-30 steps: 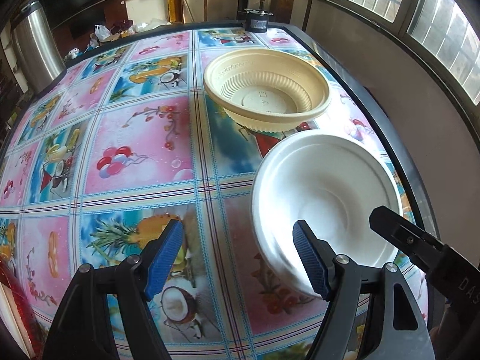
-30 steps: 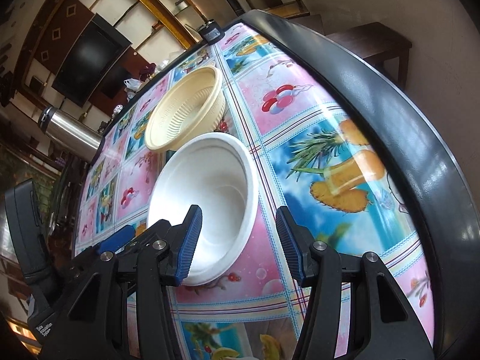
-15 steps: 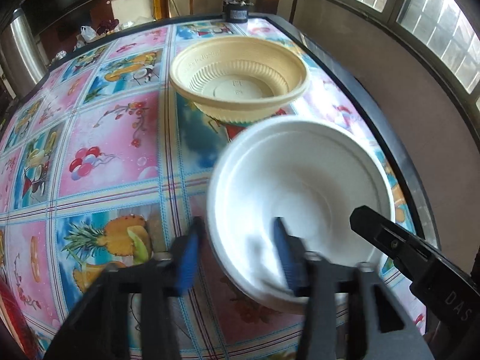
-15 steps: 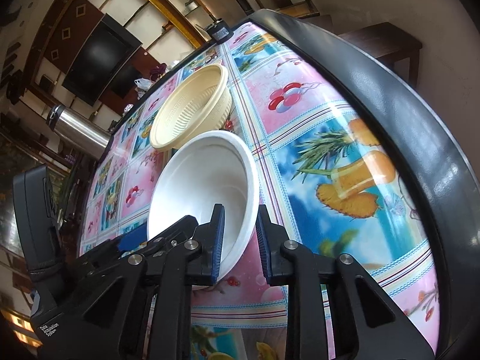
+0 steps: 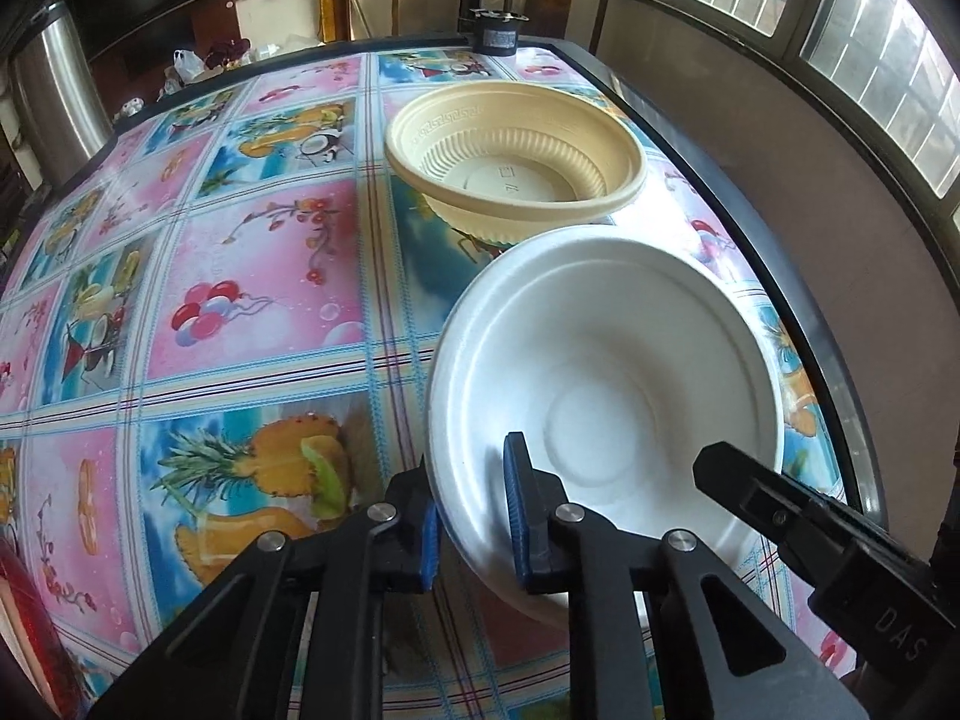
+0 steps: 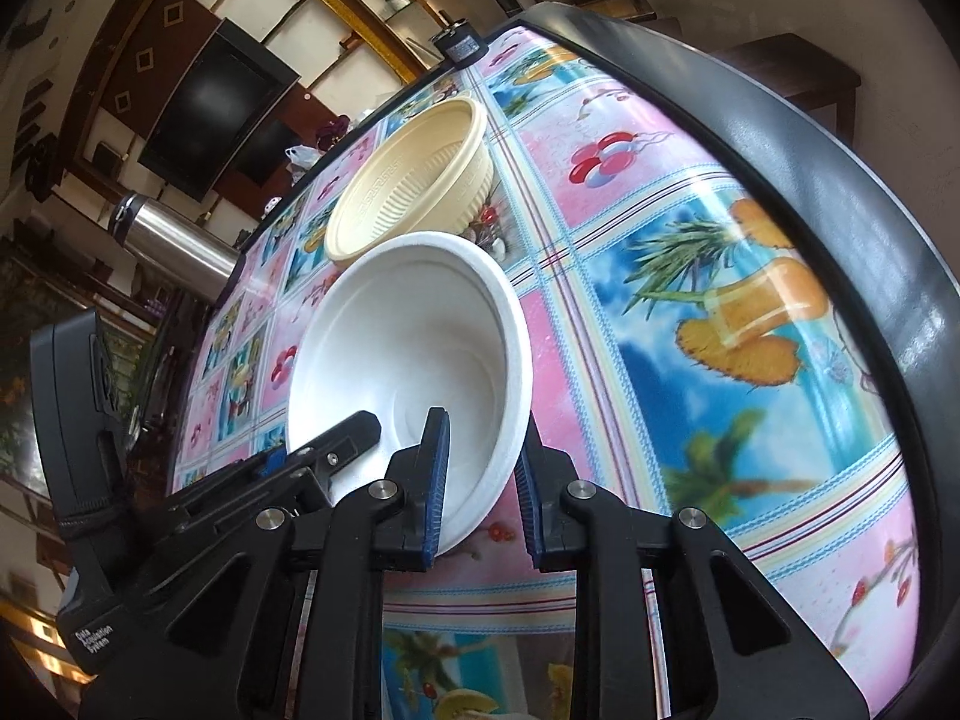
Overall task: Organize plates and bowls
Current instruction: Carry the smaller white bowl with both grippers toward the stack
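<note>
Left of the white foam bowl (image 5: 606, 396) the table (image 5: 240, 312) with its glossy fruit-print cloth lies open across to the steel cylinder (image 5: 51, 102) at its far-left edge. Straight ahead the ribbed cream plastic bowl (image 5: 516, 162) blocks the way, its near wall just beyond the white rim (touching or not, unclear). On the right only a narrow strip of cloth remains before the table's raised black rim (image 6: 840, 222), with the left claw (image 5: 471, 519) and right claw (image 6: 480, 486) crowding the bowl's near edge.

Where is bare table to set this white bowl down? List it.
Free: the cloth left of the cream bowl and white bowl, across the balloon and pineapple squares of the table. Crowded: the right edge, where both bowls sit close together with both grippers, left and right.
</note>
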Available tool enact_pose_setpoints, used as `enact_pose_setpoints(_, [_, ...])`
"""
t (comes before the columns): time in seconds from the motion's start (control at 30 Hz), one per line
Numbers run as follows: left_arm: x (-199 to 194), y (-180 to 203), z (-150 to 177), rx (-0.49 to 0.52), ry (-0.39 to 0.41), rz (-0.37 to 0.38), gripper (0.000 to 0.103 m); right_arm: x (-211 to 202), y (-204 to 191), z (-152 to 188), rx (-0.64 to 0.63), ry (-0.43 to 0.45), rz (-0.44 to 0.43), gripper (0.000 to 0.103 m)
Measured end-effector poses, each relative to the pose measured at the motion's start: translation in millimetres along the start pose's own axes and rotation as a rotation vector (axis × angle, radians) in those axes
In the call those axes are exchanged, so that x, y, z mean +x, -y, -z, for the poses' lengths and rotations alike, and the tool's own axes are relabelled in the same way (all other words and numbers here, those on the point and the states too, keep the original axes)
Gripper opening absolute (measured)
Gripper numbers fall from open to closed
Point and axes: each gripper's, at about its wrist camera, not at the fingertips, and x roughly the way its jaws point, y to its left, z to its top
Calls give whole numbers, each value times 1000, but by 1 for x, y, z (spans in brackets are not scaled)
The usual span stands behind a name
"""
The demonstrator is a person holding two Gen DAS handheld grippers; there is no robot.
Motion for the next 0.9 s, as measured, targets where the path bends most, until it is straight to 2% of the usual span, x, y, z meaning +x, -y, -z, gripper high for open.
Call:
enact_pose_setpoints(0.43, [-20,-31,17,-36,15,-32,17,0,-32,19,-61,-32,-24,22])
enact_pose_setpoints(0.9, [-43,-88,46,-116,39,-82,17,19,-84,51,-151,-99,-58,22])
